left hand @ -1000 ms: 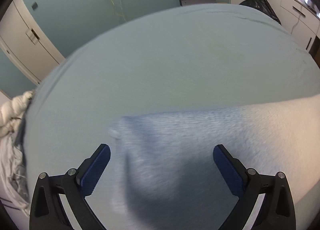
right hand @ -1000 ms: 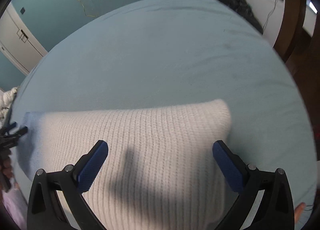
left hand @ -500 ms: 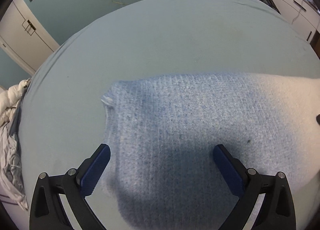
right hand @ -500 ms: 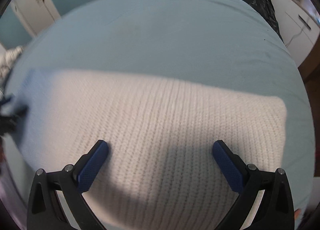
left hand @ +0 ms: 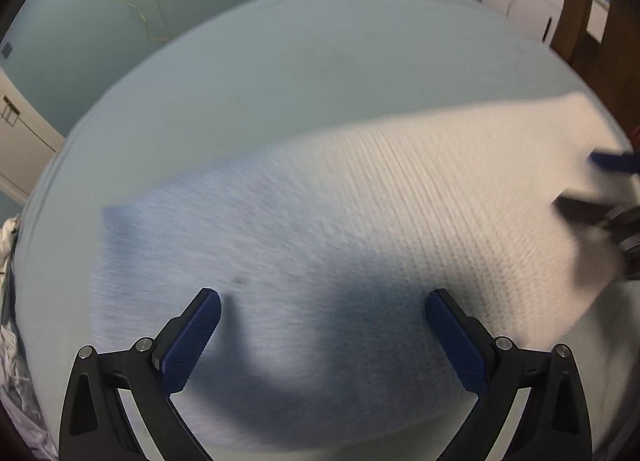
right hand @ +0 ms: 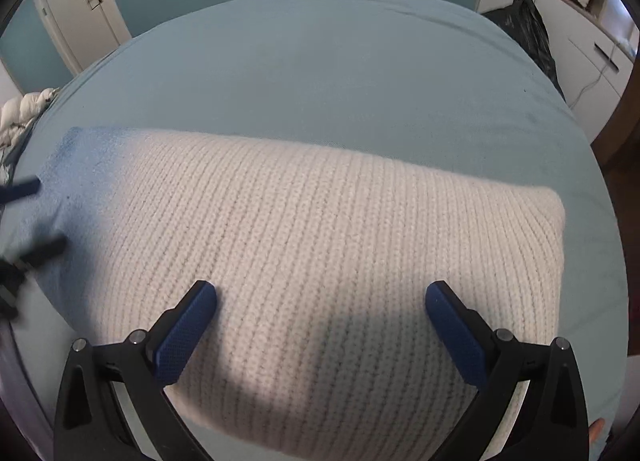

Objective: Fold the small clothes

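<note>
A folded knit garment, cream at one end and fading to blue at the other, lies flat on the light blue bed. In the left wrist view the garment (left hand: pixel 340 229) is blurred by motion. My left gripper (left hand: pixel 322 321) is open and empty just above its blue end. In the right wrist view the garment (right hand: pixel 320 245) is sharp. My right gripper (right hand: pixel 320 313) is open and empty above its cream end. Each gripper shows at the edge of the other's view: the right gripper (left hand: pixel 600 185) and the left gripper (right hand: pixel 28 217).
The bed (right hand: pixel 340 81) stretches away behind the garment. Crumpled white bedding (right hand: pixel 24 109) lies off its left edge. A black bag (right hand: pixel 524 29) leans against white cabinets (right hand: pixel 592 49) at the right. A white door (right hand: pixel 76 9) stands at the back left.
Both grippers have moved in over the garment, which now fills more of each view. The left wrist view has swung right and is blurred. Both grippers stay open.
</note>
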A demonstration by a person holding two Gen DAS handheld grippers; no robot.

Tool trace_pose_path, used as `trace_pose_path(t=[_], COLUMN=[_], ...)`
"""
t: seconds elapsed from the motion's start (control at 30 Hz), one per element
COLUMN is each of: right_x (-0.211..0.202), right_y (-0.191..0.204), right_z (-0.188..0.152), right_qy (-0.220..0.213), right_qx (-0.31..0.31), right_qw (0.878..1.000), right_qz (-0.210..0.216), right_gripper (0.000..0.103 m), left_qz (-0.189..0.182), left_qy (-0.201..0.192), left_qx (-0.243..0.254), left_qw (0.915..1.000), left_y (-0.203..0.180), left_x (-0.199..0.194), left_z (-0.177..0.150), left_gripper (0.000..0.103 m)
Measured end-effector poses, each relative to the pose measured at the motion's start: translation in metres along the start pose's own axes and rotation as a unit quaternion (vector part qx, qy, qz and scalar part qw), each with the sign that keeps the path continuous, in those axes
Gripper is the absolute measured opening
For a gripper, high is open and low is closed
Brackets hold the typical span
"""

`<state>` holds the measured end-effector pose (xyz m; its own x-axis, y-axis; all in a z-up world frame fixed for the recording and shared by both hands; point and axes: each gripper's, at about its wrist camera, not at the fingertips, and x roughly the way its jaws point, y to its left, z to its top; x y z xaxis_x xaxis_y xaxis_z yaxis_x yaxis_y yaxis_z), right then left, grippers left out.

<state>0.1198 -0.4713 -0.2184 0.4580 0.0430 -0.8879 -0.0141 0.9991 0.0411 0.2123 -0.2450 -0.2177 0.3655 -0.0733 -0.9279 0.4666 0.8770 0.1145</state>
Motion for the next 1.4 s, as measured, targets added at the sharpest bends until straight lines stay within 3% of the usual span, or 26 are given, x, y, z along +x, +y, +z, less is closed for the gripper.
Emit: trace_pose_path(t=[0.1, 0.33, 0.63, 0.67, 0.73, 0.8, 0.9, 0.97, 1.07, 1.17, 1.23, 1.3, 1.37, 1.4], right_x=[-0.015, -0.045, -0.053, -0.052, -0.047, -0.036, -0.020, -0.013, -0.003, 0.008, 0.014, 0.023, 0.028, 0.030], right_y=[-0.001, -0.011, -0.081, -0.089, -0.104, -0.113, -0.117, -0.116, -0.113, -0.107, -0.097, -0.083, -0.075, -0.073], right_z=[0.000, -0.038, -0.068, -0.073, -0.085, -0.102, -0.114, -0.118, -0.117, -0.114, -0.109, -0.103, -0.104, -0.102], right_qy=[-0.007, 0.012, 0.059, 0.068, 0.088, 0.120, 0.142, 0.144, 0.125, 0.113, 0.102, 0.111, 0.122, 0.122], right_qx=[0.019, 0.059, 0.164, 0.188, 0.237, 0.299, 0.347, 0.364, 0.403, 0.422, 0.431, 0.427, 0.416, 0.404], right_qw=[1.000, 0.996, 0.979, 0.973, 0.956, 0.929, 0.902, 0.890, 0.855, 0.835, 0.826, 0.822, 0.828, 0.839], right_qz=[0.019, 0.068, 0.102, 0.115, 0.146, 0.181, 0.216, 0.235, 0.302, 0.335, 0.349, 0.359, 0.355, 0.344], right_gripper=[0.102, 0.102, 0.102, 0.102, 0.102, 0.102, 0.102, 0.102, 0.102, 0.102, 0.101, 0.087, 0.076, 0.076], left_qz=[-0.008, 0.003, -0.008, -0.010, -0.014, -0.016, -0.021, -0.034, -0.031, -0.029, -0.029, -0.027, -0.029, -0.029], left_qy=[-0.023, -0.016, -0.003, -0.003, -0.004, -0.005, 0.000, 0.004, 0.007, 0.023, 0.025, 0.023, 0.020, 0.018], left_qx=[-0.018, 0.000, -0.058, -0.067, -0.088, -0.106, -0.132, -0.153, -0.165, -0.155, -0.150, -0.146, -0.143, -0.143], left_qw=[0.9995, 0.9999, 0.9983, 0.9977, 0.9960, 0.9942, 0.9910, 0.9877, 0.9857, 0.9873, 0.9880, 0.9887, 0.9891, 0.9892], left_y=[0.003, 0.017, 0.063, 0.089, 0.103, 0.116, 0.133, 0.146, 0.155, 0.154, 0.150, 0.154, 0.150, 0.149], left_x=[0.000, -0.038, -0.058, -0.049, -0.049, -0.050, -0.036, -0.034, -0.027, -0.020, -0.017, -0.019, -0.028, -0.028], left_z=[-0.008, -0.010, -0.006, -0.005, -0.004, -0.001, -0.003, -0.005, -0.012, -0.016, -0.014, -0.014, -0.016, -0.020], left_gripper=[0.103, 0.103, 0.103, 0.103, 0.103, 0.103, 0.103, 0.103, 0.103, 0.103, 0.103, 0.103, 0.103, 0.103])
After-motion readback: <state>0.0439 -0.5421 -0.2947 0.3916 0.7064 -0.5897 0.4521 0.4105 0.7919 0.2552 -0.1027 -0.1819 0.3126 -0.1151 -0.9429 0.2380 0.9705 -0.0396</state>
